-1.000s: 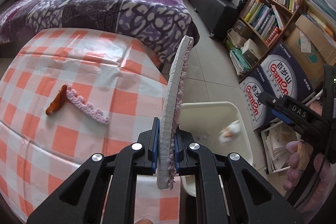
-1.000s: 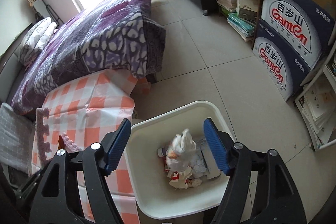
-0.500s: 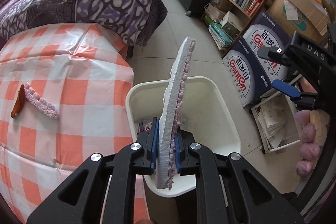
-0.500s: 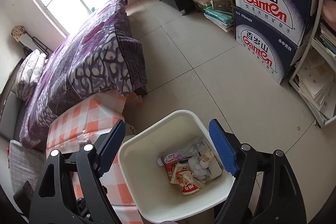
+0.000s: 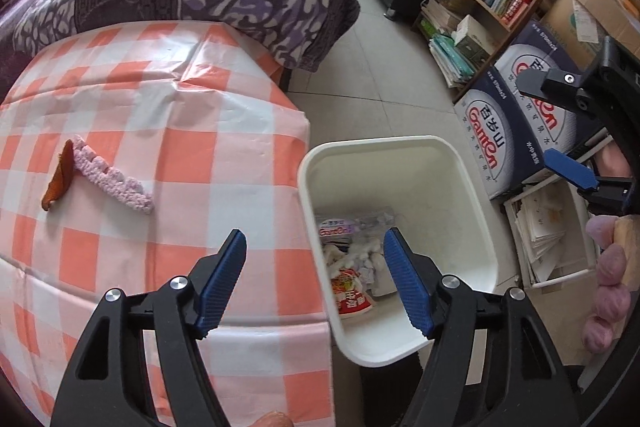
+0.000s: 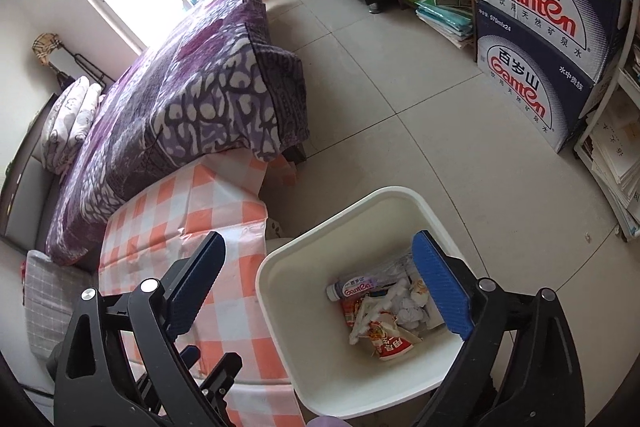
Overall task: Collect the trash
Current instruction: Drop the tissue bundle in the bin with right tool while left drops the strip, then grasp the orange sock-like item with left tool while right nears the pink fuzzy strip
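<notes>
My left gripper [image 5: 316, 281] just opened, nothing between its jaws, over the white plastic trash bin [image 5: 472, 211]; right gripper [image 6: 320, 291] opened wide too, empty.

Bin floor: my left gripper's fingers [image 5: 408, 287] hide part of the trash bin [image 5: 472, 195] — litter below too jumbled to sort.
Right gripper [image 5: 576, 131]: cut off at frame edge.
Bookshelf titles: unreadable.

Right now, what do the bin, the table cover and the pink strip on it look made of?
Bin: smooth white moulded plastic, slight sheen. Table cover: probably thin plastic sheeting; glossy, sharp creases. Pink strip: looks like foam or fuzzy fabric; matte, bumpy edge.
</notes>
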Available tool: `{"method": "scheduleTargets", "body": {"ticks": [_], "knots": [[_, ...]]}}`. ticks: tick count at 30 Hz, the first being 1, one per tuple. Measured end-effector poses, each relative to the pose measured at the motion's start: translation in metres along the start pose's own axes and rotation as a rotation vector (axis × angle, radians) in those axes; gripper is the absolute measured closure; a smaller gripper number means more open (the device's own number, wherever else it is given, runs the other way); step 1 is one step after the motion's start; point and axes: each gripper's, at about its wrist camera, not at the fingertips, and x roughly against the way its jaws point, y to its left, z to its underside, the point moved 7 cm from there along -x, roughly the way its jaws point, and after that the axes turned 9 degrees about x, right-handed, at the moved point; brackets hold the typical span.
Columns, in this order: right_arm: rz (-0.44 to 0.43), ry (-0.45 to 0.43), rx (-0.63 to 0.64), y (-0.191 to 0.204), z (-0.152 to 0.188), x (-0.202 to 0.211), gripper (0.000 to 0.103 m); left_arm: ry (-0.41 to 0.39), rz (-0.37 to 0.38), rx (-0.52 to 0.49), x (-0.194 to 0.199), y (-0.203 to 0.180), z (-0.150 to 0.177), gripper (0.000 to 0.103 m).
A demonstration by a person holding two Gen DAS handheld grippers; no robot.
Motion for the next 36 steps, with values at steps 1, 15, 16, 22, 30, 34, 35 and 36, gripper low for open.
{"method": "scheduleTargets", "body": {"ticks": [1, 15, 16, 22, 30, 34, 35, 36], "knots": [[0.000, 0.009, 0.018, 0.007, 0.003, -0.003, 0.011, -0.004, -0.027, 0.005, 0.000, 0.010, -0.002, 0.033], [0.027, 0.136, 0.371, 0.103, 0.034, -0.063, 0.011, 0.045, -0.343, 0.057, -0.007, 0.160, -0.029, 0.033], [0.022, 0.142, 0.402, 0.109, 0.035, -0.068, 0.011, 0.058, -0.354, 0.055, -0.009, 0.169, -0.029, 0.033], [-0.030, 0.190, 0.657, 0.152, 0.052, -0.101, 0.011, 0.103, -0.439, 0.041, -0.027, 0.212, -0.030, 0.033], [-0.189, 0.246, 0.813, 0.200, 0.080, -0.119, 0.011, 0.050, -0.354, 0.047, -0.042, 0.234, -0.050, 0.035], [-0.248, 0.281, 0.856, 0.218, 0.095, -0.130, 0.010, 0.040, -0.250, 0.033, -0.042, 0.232, -0.051, 0.056], [-0.254, 0.288, 0.869, 0.222, 0.099, -0.133, 0.010, 0.034, -0.248, 0.038, -0.041, 0.232, -0.050, 0.068], [-0.258, 0.293, 0.880, 0.225, 0.102, -0.136, 0.010, 0.030, -0.241, 0.058, -0.038, 0.236, -0.050, 0.083]]}}
